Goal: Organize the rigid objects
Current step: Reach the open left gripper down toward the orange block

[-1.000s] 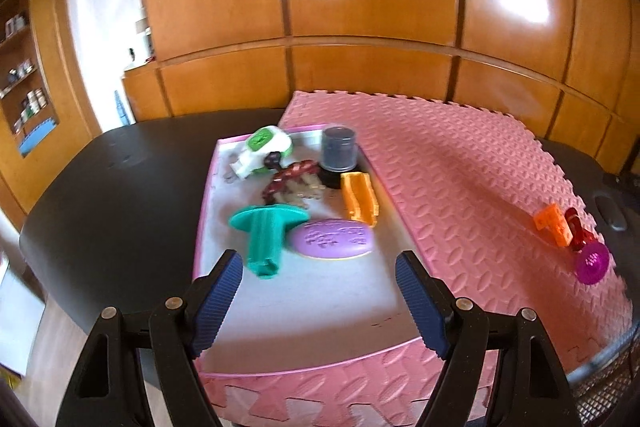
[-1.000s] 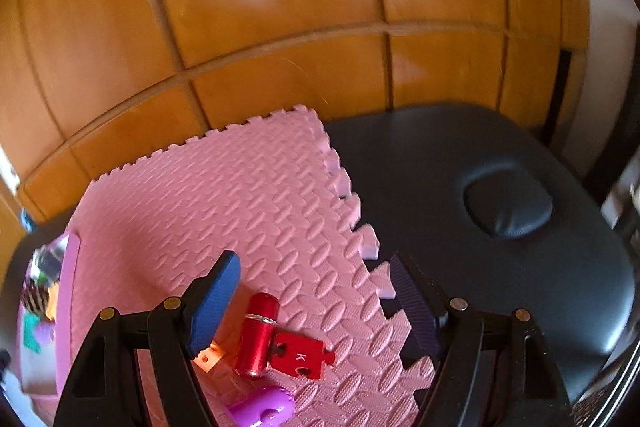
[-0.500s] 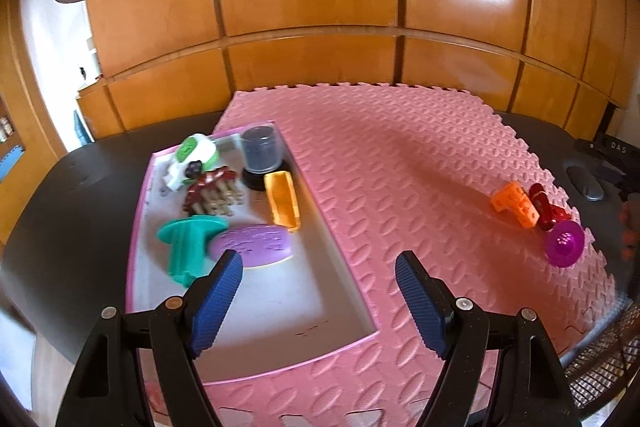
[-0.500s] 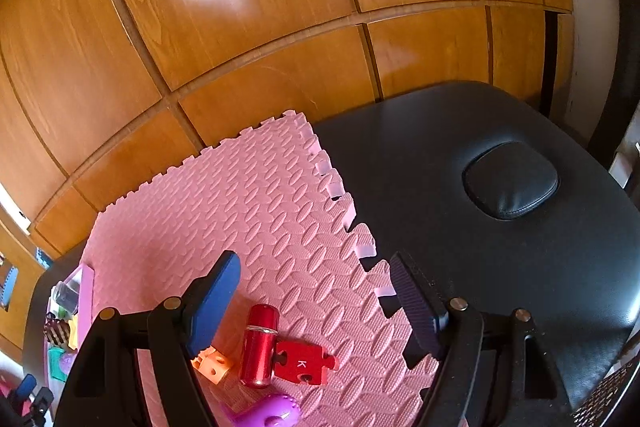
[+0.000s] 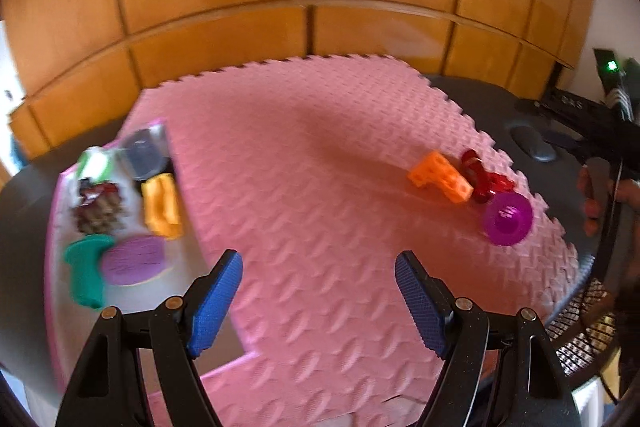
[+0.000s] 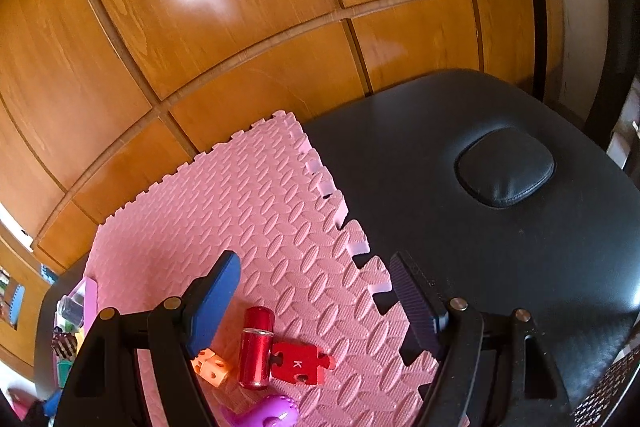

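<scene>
My left gripper [image 5: 318,301], jaws apart and empty, has swung right from the pink-rimmed tray [image 5: 54,227] toward the orange perforated plastic block [image 5: 440,177] far right on the pink foam mat [image 5: 320,167]: next pick.

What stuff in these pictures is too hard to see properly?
- Left wrist view: the toys in the tray are smeared by motion blur; the brown spiky one can't be identified.
- Right wrist view: the purple toy is cut off by the bottom edge.
- Right wrist view: the orange block is partly hidden behind a finger of the right hand-held gripper.
</scene>
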`<state>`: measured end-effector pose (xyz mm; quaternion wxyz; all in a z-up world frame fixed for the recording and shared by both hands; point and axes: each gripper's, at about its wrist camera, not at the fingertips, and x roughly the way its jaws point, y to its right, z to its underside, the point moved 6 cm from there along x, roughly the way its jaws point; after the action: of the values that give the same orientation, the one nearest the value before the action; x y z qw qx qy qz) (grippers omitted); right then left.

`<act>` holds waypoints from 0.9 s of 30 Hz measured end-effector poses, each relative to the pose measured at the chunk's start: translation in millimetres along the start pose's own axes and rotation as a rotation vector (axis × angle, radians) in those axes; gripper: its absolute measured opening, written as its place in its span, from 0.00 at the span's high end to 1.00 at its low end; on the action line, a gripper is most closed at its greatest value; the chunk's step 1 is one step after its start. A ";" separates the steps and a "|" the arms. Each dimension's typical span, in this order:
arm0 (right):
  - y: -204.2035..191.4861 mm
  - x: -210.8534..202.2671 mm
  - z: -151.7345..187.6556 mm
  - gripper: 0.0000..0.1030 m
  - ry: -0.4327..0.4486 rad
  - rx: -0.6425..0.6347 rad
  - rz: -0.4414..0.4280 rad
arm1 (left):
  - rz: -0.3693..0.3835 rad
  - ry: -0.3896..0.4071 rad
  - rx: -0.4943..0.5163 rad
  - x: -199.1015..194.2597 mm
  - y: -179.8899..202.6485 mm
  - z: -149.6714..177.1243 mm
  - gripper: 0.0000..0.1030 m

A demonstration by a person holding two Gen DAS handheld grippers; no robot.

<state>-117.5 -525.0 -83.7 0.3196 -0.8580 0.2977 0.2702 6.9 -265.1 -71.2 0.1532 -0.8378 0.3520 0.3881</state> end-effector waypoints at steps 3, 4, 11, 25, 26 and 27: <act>0.2 2.4 1.5 0.24 -0.014 0.004 -0.006 | 0.038 -0.011 0.024 9.4 17.3 -4.8 0.29; 0.0 3.0 1.9 0.24 -0.018 0.004 -0.007 | 0.051 -0.017 0.027 13.0 22.4 -6.8 0.30; -3.4 4.8 3.8 0.24 -0.028 -0.003 -0.020 | 0.142 -0.060 0.008 39.9 50.6 -20.6 0.35; -8.7 9.6 7.1 0.24 -0.055 -0.014 -0.040 | 0.217 -0.096 -0.161 96.5 83.2 -56.5 0.23; -9.2 10.0 7.3 0.24 -0.058 -0.015 -0.040 | 0.209 -0.091 -0.167 99.9 83.3 -59.4 0.23; -9.8 10.9 7.6 0.24 -0.061 -0.016 -0.041 | 0.202 -0.094 -0.170 104.5 84.3 -61.8 0.23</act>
<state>-105.5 -517.2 -91.9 0.3270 -0.8579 0.2680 0.2920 27.7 -406.5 -108.7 0.0580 -0.7889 0.3931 0.4688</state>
